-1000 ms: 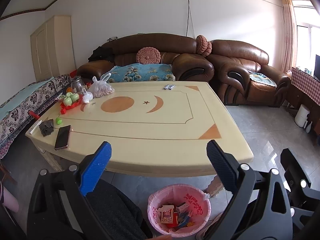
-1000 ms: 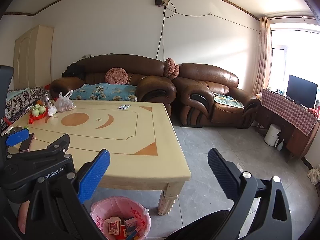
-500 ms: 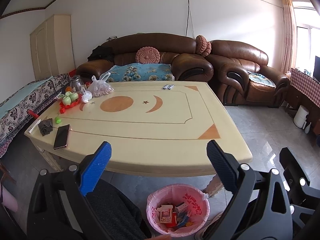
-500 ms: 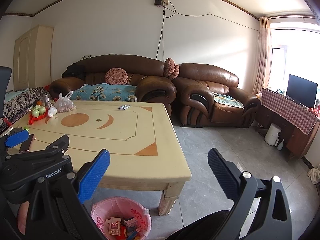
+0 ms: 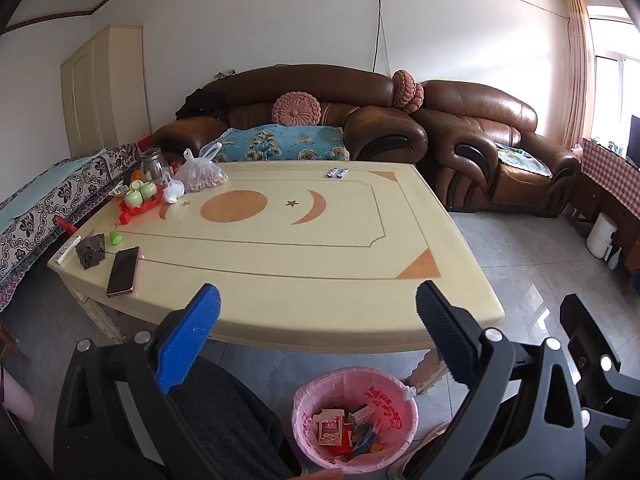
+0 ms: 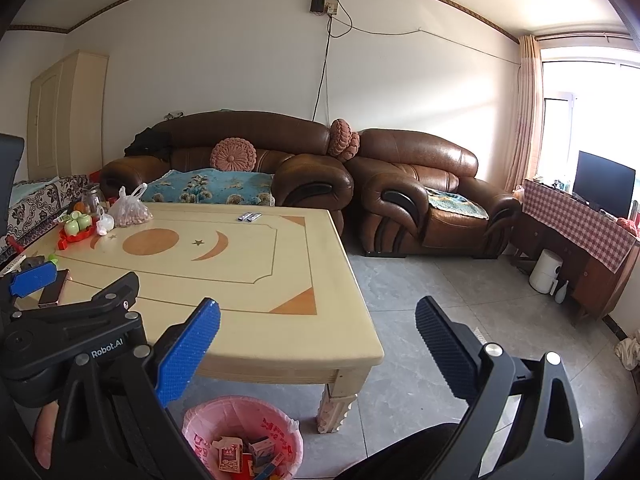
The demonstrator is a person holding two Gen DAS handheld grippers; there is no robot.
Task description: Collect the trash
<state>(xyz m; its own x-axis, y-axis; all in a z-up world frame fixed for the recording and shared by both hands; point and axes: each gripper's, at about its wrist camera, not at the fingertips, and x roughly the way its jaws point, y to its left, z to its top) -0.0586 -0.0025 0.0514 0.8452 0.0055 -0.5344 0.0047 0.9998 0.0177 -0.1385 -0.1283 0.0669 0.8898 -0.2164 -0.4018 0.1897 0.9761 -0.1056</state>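
Note:
A bin lined with a pink bag (image 5: 354, 420) (image 6: 240, 436) stands on the floor under the table's near edge, with several small boxes and wrappers inside. My left gripper (image 5: 318, 336) hovers open above it, nothing between its fingers. My right gripper (image 6: 318, 340) is open too and empty, right of the left gripper (image 6: 32, 280). On the cream table (image 5: 280, 240) lie two small silver-blue packets (image 5: 337, 173) at the far edge, a crumpled dark scrap (image 5: 91, 250) and a small green cap (image 5: 115, 237) at the left.
A phone (image 5: 123, 271), a remote (image 5: 67, 249), a red tray of green cups (image 5: 140, 200), a glass jar (image 5: 153, 164) and a filled plastic bag (image 5: 202, 174) crowd the table's left end. Brown sofas (image 6: 420, 192) stand behind; grey tiled floor (image 6: 440, 312) opens to the right.
Both views have shifted only slightly; the left gripper drifted a little. Both grippers stay open and empty.

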